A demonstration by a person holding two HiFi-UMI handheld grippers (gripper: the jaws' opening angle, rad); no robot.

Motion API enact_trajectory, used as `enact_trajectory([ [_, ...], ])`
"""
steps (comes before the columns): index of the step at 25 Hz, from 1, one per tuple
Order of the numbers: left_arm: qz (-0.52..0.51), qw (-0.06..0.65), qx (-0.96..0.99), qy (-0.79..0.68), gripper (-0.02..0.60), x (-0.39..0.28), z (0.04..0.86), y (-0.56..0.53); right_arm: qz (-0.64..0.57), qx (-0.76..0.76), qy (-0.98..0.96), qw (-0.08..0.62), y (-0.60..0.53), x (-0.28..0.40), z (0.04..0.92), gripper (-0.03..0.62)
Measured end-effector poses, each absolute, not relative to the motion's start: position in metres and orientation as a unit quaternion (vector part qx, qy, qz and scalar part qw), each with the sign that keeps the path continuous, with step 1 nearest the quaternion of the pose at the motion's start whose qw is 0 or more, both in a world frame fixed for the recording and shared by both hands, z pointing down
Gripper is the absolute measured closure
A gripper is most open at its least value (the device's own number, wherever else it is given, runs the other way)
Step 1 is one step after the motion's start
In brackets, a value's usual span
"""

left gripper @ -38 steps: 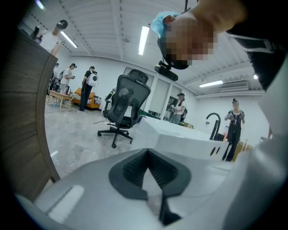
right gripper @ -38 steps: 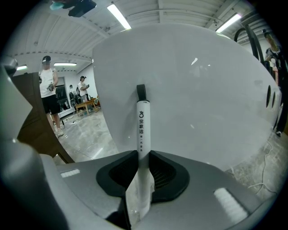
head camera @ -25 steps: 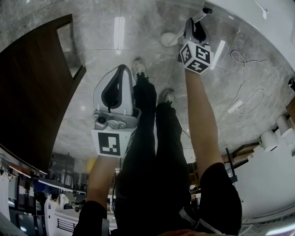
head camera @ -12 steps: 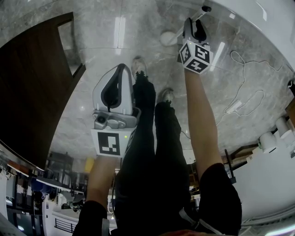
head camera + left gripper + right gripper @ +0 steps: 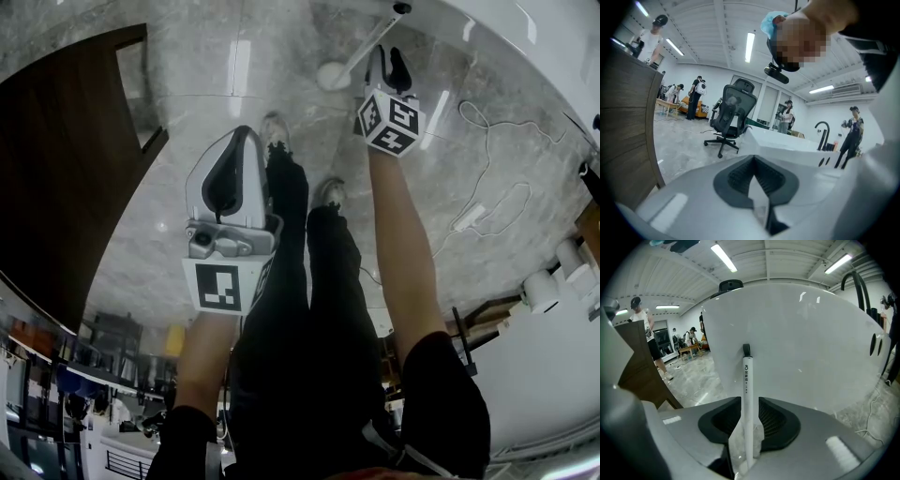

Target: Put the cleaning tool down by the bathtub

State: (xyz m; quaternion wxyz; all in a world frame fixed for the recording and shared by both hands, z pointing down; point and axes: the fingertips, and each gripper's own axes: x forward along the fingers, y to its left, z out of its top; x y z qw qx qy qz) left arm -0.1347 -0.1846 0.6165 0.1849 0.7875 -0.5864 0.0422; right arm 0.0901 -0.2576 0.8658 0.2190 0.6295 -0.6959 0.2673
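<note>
The brush point(image 5: 328, 75) stands on the floor point(image 5: 197, 103) at 12 o'clock in the head view. Its round white head rests on the grey marble, and its thin white handle slants toward 1 o'clock, ending in a black tip at the white bathtub point(image 5: 534, 47). Whether the tip touches the tub wall is hard to make out, as it sits almost at the picture's top edge.

In the right gripper view the brush point(image 5: 747, 394) handle rises between the jaws of the right tool point(image 5: 750, 401), with its black tip in front of the bathtub point(image 5: 801, 348). The head is hidden below the tool's body. The jaws stand wide and have just been opening, then easing in a little. A gap shows on the handle's right side, so the pads do not clamp it. In the head view the right tool point(image 5: 389, 58) sits just beside the handle, on its 4 o'clock side.

The left tool point(image 5: 244, 136) hangs well apart, at 10 o'clock from the picture's middle, beside the person's black-trousered legs point(image 5: 300, 309). In its own view the left tool point(image 5: 753, 158) has narrow jaws, tips together, with nothing between them. Past it stand an office chair point(image 5: 733, 115) and the bathtub point(image 5: 783, 140) with a black tap point(image 5: 821, 133), partly cut off by the tool's body.

A dark wooden door point(image 5: 66, 169) fills 9 o'clock in the head view. A white cable point(image 5: 469, 217) trails on the floor at 3 o'clock.
</note>
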Motion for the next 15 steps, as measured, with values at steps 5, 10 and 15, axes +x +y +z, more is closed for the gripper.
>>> enact_trajectory([
  [5, 0.039, 0.179, 0.789, -0.586, 0.574, -0.126, 0.593, -0.171, 0.279, 0.625, -0.694, 0.223, -0.231, 0.096, 0.844, 0.533],
  [10, 0.028, 0.172, 0.787, -0.592, 0.574, -0.119, 0.561, -0.16, 0.286, 0.621, -0.695, 0.222, -0.209, 0.099, 0.809, 0.594],
  [15, 0.019, 0.163, 0.788, -0.594, 0.574, -0.103, 0.52, -0.146, 0.301, 0.614, -0.698, 0.213, -0.183, 0.103, 0.76, 0.594],
])
